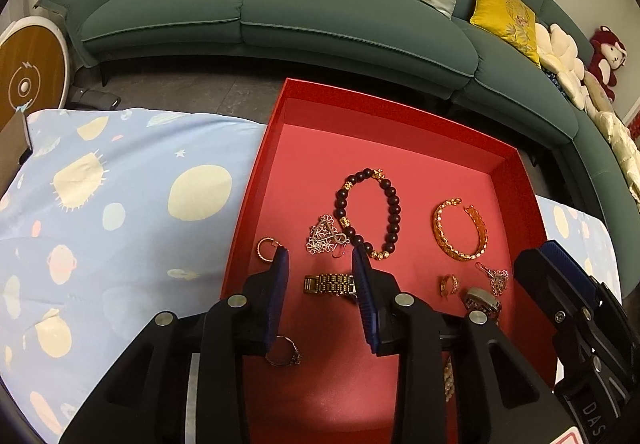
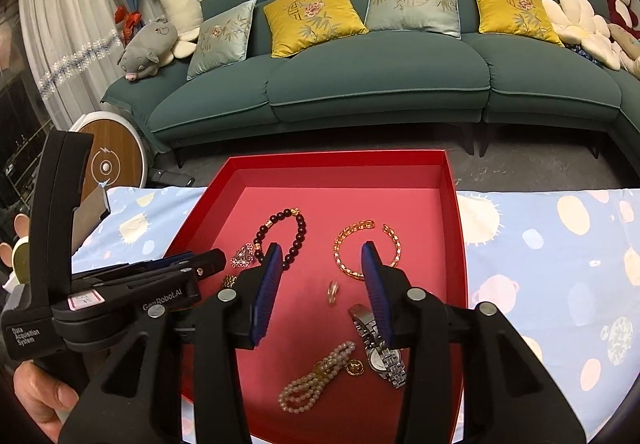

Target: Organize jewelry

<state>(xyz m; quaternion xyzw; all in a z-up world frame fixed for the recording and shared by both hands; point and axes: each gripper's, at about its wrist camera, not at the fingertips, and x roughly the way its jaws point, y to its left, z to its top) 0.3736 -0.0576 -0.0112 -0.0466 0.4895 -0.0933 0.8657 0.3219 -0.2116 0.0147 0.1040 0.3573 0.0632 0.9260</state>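
A red tray (image 1: 256, 179) (image 2: 460, 236) holds the jewelry. In it lie a dark bead bracelet (image 1: 394, 203) (image 2: 300, 236), a gold bangle (image 1: 460, 250) (image 2: 344, 268), a silver flower piece (image 1: 324, 236) (image 2: 242, 258), a gold watch band (image 1: 328, 284), several rings (image 1: 266, 248) (image 2: 333, 291), a silver watch (image 2: 380, 356) and a pearl bracelet (image 2: 316, 380). My left gripper (image 1: 320, 258) is open and empty over the gold band. My right gripper (image 2: 322, 256) is open and empty over the tray's middle. It also shows at the right of the left wrist view (image 1: 560, 276).
The tray sits on a light blue patterned cloth (image 1: 120, 203) (image 2: 560, 244). A green sofa (image 1: 320, 11) (image 2: 360, 75) with cushions and plush toys stands behind. A round wooden-faced device (image 1: 28, 79) (image 2: 108, 163) leans at the left.
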